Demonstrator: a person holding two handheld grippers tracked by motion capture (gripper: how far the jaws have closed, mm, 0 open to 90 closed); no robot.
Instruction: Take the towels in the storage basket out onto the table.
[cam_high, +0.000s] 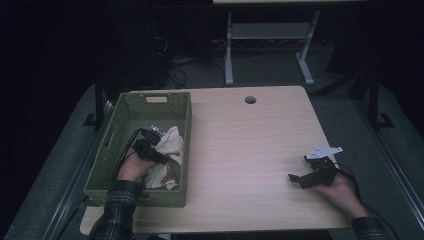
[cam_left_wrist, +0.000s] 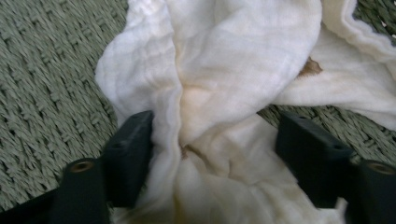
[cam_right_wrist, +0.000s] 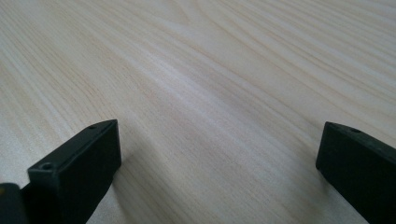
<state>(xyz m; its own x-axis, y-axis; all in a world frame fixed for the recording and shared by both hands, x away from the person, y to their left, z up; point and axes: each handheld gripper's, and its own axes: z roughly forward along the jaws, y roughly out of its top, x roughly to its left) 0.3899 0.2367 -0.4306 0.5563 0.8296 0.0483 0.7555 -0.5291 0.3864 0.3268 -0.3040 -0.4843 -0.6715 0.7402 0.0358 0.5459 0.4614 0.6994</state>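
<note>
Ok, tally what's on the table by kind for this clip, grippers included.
Baskets: 1, the green woven basket
Cloths: 1, the stained white cloth lying in that basket
Grippers: 2, the left gripper and the right gripper, both open
Total: 4

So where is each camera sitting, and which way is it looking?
High view: above the person's side, looking forward and down at the light wooden table; both forearms show, left gripper in the green woven basket, right gripper over bare wood.
Left gripper view: rides the left gripper, facing the crumpled white stained cloth between open jaws.
Right gripper view: rides the right gripper, facing bare tabletop.
The high and left gripper views share cloth and basket.
</note>
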